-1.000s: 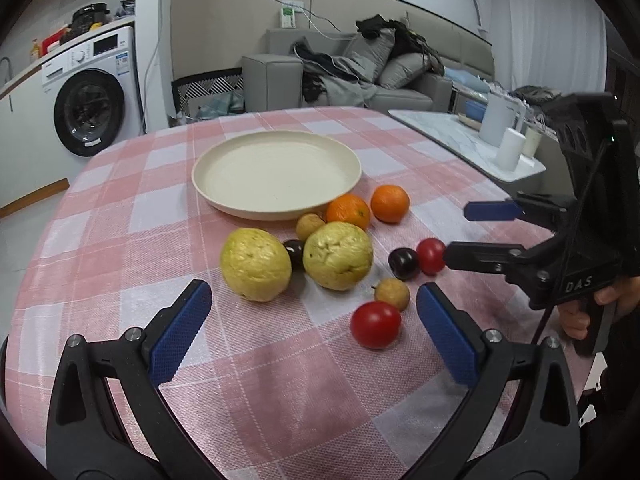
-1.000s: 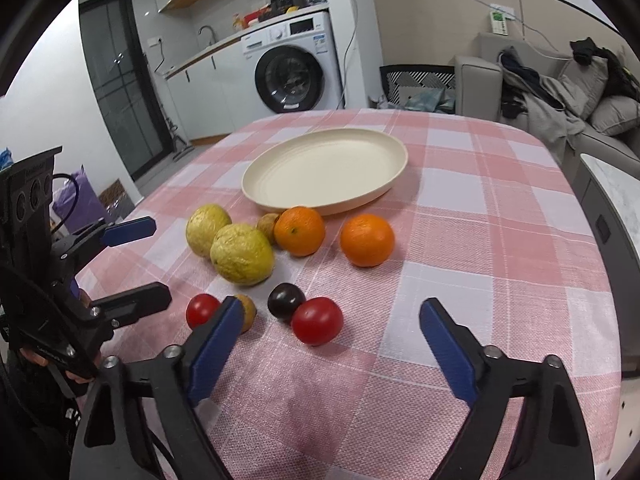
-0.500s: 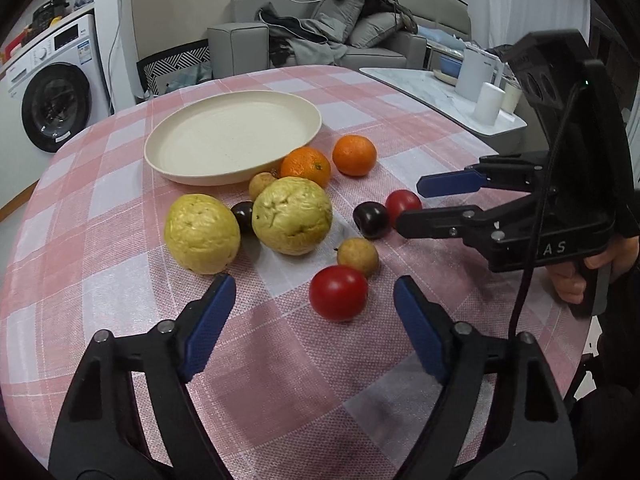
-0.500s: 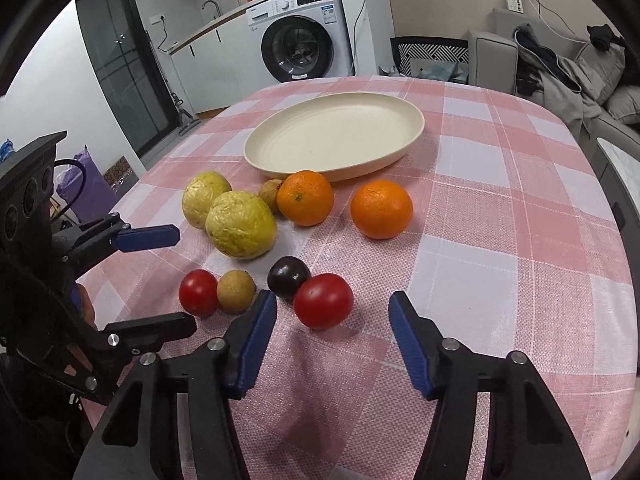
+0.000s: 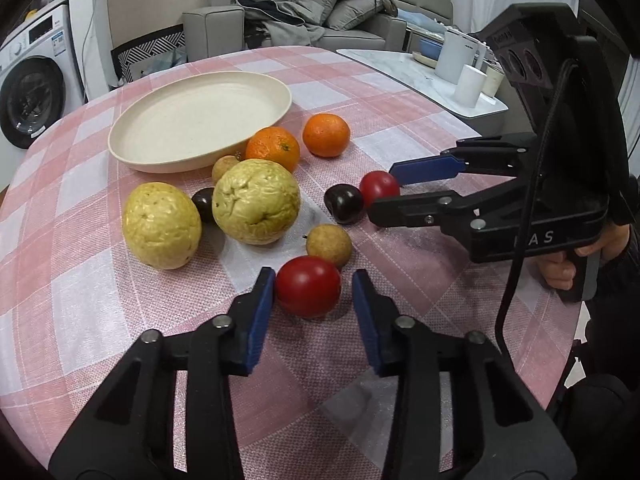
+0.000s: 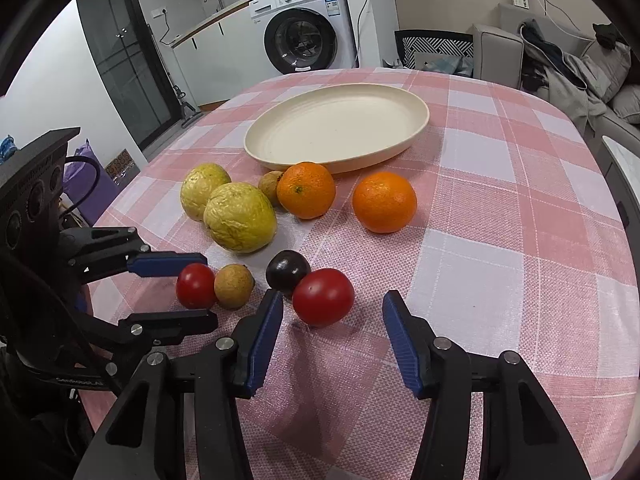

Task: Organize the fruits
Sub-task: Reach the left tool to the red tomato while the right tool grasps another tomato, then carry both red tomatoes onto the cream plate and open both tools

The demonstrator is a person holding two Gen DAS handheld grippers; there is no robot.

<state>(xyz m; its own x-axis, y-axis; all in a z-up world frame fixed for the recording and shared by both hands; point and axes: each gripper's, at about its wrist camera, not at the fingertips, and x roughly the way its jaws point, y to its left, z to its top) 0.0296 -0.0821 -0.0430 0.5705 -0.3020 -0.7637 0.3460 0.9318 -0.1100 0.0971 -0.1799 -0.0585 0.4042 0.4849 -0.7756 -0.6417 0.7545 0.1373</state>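
Observation:
Fruit lies on a pink checked tablecloth in front of an empty cream plate (image 5: 192, 120) (image 6: 336, 128). My left gripper (image 5: 314, 292) (image 6: 182, 286) is open around a red tomato (image 5: 307, 286) (image 6: 196, 285), its left pad touching or nearly touching it. My right gripper (image 6: 332, 312) (image 5: 386, 190) is open around a second red tomato (image 6: 323, 297) (image 5: 379, 188). A dark plum (image 6: 288, 271) (image 5: 343, 203) and a small brown fruit (image 5: 329, 245) (image 6: 234, 285) lie between the two tomatoes.
Two yellow-green guavas (image 5: 256, 200) (image 5: 162, 224), two oranges (image 5: 273, 148) (image 5: 326, 135), another dark plum (image 5: 204, 210) and another small brown fruit (image 5: 225, 167) sit near the plate. A side table with white cups (image 5: 456, 80) stands to the right.
Both grippers have moved forward and down onto the tomatoes and narrowed their jaws. Each tomato now sits between a pair of pads. The fruit has not moved.

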